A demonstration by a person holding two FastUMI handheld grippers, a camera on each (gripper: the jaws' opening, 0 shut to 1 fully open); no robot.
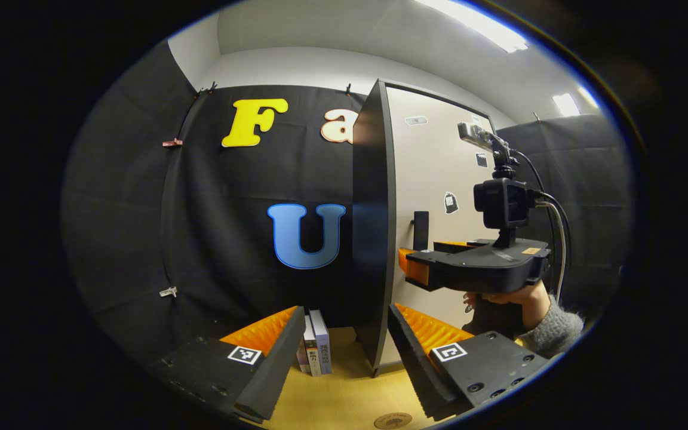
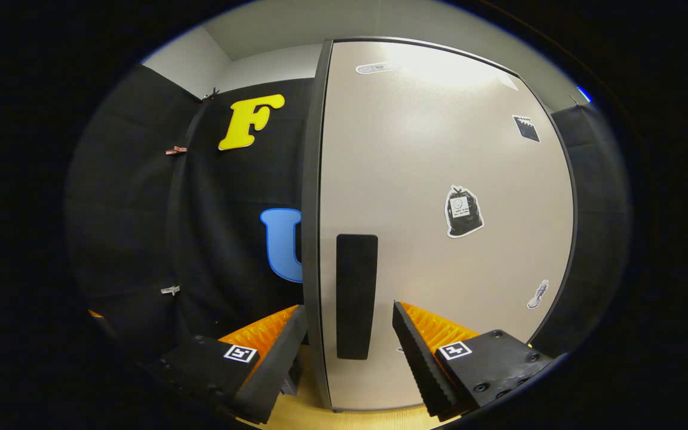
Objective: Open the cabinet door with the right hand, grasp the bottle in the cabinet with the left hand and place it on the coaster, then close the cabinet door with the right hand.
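Door (image 2: pixel 439 227) closed; right hand-held gripper (image 2: pixel 349 334) straddles handle (image 2: pixel 356 295).

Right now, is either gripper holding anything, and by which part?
Nothing is held. The right gripper is open, its fingers either side of the cabinet door's handle without closing on it. The left gripper is open and empty.

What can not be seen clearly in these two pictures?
- Bottle: hidden in both views behind the closed cabinet door.
- Coaster: cut off by the bottom edge in the left gripper view.
- Books: spine text too small in the left gripper view.
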